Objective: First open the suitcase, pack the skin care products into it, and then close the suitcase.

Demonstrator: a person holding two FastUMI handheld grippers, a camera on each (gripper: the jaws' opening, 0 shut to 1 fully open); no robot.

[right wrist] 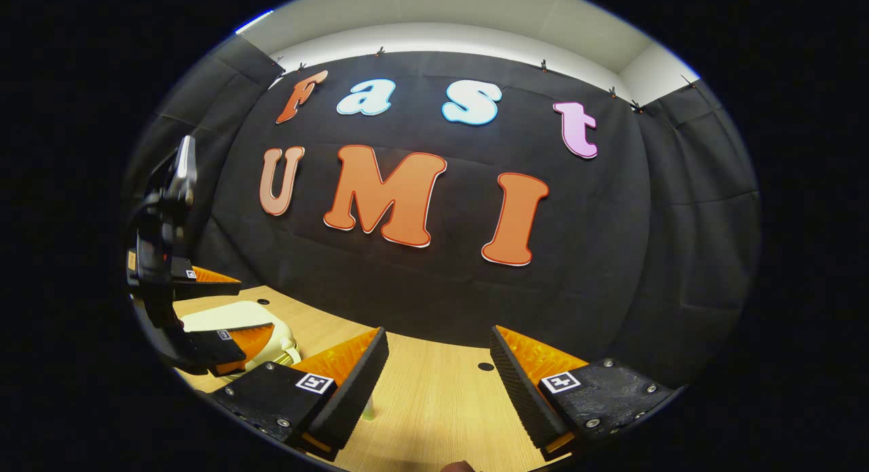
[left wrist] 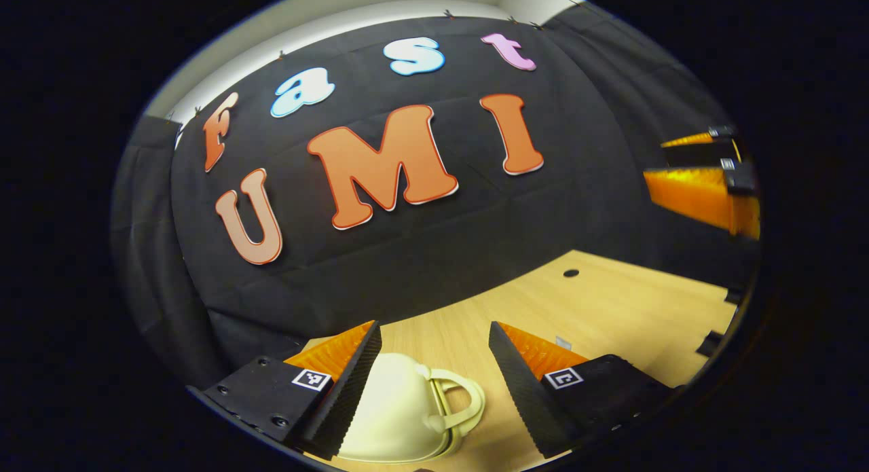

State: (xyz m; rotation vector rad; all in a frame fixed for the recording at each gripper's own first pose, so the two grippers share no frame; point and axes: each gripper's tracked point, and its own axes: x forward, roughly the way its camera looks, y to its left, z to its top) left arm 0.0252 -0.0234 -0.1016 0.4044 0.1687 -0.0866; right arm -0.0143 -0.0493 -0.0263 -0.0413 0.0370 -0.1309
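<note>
1. Hovering over the closed cream suitcase (left wrist: 400, 411), the left tongs (left wrist: 434, 384) gape wide, holding nothing; its handle (left wrist: 458, 404) sits at 6 o'clock between the fingers.
2. Right tongs (right wrist: 438, 384), likewise agape and empty, see the suitcase (right wrist: 237, 322) at 9 o'clock on the bench (right wrist: 434, 397); the left is nearer.

No readable text or labels
</note>
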